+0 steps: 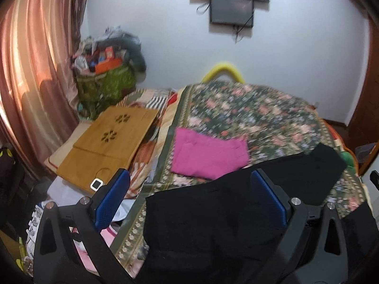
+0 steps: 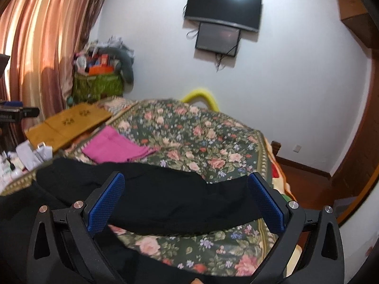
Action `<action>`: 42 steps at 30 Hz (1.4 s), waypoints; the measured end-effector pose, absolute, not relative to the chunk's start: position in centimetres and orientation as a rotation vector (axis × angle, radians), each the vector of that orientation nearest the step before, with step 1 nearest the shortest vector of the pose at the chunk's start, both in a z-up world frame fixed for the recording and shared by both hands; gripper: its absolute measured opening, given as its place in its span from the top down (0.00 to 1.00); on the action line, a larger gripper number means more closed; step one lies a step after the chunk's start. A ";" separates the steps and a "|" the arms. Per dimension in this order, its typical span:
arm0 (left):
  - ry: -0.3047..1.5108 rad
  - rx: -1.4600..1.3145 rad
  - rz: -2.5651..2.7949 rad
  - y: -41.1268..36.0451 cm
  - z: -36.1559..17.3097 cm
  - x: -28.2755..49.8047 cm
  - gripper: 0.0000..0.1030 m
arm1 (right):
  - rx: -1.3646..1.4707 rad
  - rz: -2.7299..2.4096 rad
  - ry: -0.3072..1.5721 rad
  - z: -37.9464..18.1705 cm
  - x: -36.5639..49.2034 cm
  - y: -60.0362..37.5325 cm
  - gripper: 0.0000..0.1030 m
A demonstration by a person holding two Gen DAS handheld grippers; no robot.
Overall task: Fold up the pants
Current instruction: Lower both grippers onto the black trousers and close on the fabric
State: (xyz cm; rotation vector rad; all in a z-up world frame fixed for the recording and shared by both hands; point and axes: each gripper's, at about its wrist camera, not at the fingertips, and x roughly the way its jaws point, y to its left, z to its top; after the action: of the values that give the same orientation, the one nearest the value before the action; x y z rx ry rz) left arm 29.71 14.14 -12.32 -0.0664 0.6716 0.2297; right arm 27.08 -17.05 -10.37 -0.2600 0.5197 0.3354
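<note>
Floral bedspread (image 2: 189, 137) covers the bed; black pants (image 2: 165, 203) lie spread, crumpled, across its near edge, one leg reaching right. Folded pink cloth (image 1: 208, 156) sits just beyond pants. Left gripper (image 1: 189, 201) and right gripper (image 2: 186, 201) hover over pants, jaws wide, empty. No readable text.

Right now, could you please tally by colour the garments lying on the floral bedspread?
Black: 1, the black pants spread across the near edge of the floral bedspread.
Pink: 1, the folded pink garment lying beyond them.
Total: 2.
</note>
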 end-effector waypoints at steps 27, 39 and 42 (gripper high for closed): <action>1.297 -0.259 0.234 25.2 -33.3 41.6 0.34 | -0.321 0.650 0.968 -24.2 47.1 -11.3 0.14; 1.263 -0.316 0.209 25.2 -32.9 41.7 0.87 | -0.401 0.687 0.957 -25.2 47.2 -9.5 0.58; 1.234 -0.259 0.222 24.6 -31.5 41.3 0.92 | -0.397 0.679 0.953 -25.1 46.9 -9.9 0.79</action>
State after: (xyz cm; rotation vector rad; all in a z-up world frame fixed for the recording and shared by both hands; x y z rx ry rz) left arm 41.28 24.63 -31.55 -0.2589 1.2337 0.2222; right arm 46.88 -9.88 -25.09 -0.3965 0.9530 0.6794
